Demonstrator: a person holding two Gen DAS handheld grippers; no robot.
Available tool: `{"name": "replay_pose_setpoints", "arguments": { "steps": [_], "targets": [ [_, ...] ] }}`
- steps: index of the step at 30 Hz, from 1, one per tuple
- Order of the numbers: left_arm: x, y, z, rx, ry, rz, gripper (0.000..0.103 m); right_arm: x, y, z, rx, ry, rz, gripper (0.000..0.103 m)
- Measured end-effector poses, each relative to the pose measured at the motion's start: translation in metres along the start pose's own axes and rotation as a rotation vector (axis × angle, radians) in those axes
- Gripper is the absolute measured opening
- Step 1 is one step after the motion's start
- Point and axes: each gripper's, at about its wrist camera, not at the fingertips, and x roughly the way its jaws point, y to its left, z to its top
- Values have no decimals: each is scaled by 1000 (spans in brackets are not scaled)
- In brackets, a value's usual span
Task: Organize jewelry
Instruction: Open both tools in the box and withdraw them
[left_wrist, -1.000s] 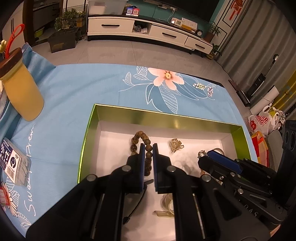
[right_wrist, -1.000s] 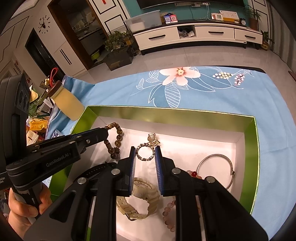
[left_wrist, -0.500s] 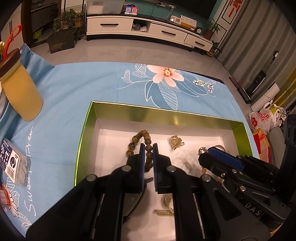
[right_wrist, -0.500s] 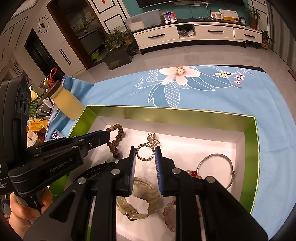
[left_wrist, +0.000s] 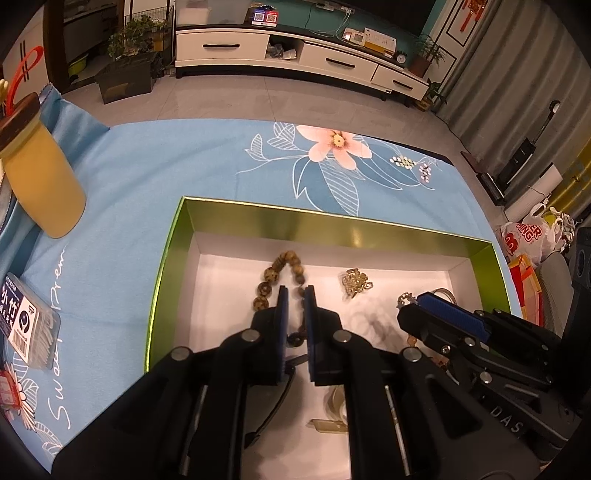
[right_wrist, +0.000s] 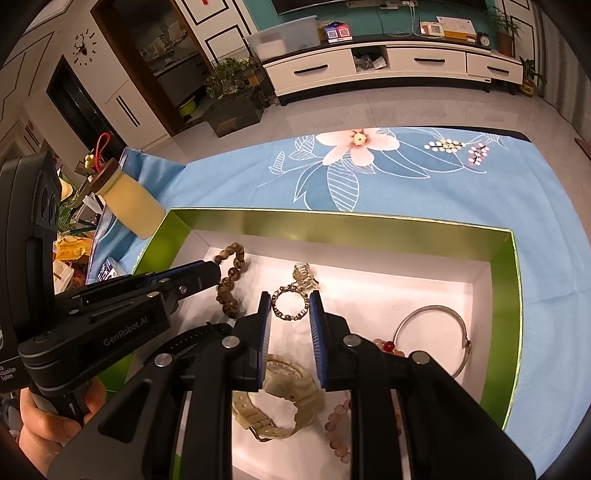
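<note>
two grippers work inside a green-walled box (right_wrist: 513, 280) with a white floor, set on a blue floral tablecloth (left_wrist: 155, 177). the left gripper (left_wrist: 294, 295) has its blue pads drawn close on a strand of the brown wooden bead bracelet (left_wrist: 271, 275), whose loop runs up beyond the fingertips toward the far wall; the beads pass through the narrow gap, pinched between the pads. the right gripper (right_wrist: 290, 306) has its pads on either side of a gold chain ring (right_wrist: 290, 305), each pad touching the ring's edge, with a small gold charm (right_wrist: 304, 275) attached just past it. under the right gripper lie a cream wristwatch (right_wrist: 284, 391) and a pink bead bracelet (right_wrist: 338, 428), and a silver bangle (right_wrist: 439, 332) rests near the right wall. a yellow lidded jar (left_wrist: 40, 181) stands on the cloth left of the box, well apart from it, near a small clear packet (left_wrist: 26, 325).
</note>
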Motion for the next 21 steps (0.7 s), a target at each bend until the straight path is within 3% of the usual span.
{"name": "replay_pose_setpoints", "arguments": {
  "steps": [2, 6, 7, 11, 15, 17, 21],
  "targets": [
    [-1, 1, 0, -6, -3, 4, 9, 1, -3, 1, 16, 7, 3, 21],
    [-7, -2, -1, -4, -28, 26, 37, -1, -6, 0, 37, 3, 15, 22],
    [-10, -3, -1, 3, -37, 37, 40, -3, -7, -1, 39, -4, 17, 22],
    [-27, -8, -4, 17, -80, 53, 71, -15, -6, -5, 40, -33, 24, 38],
    [-43, -9, -11, 34, -108, 82, 83, -38, -4, -14, 20, -85, 16, 40],
    [-51, -10, -16, 41, -110, 76, 85, -48, -3, -19, 13, -107, 10, 52],
    [-67, -14, -30, 59, -120, 74, 98, -70, 0, -37, -20, -152, -34, 63]
  ]
}}
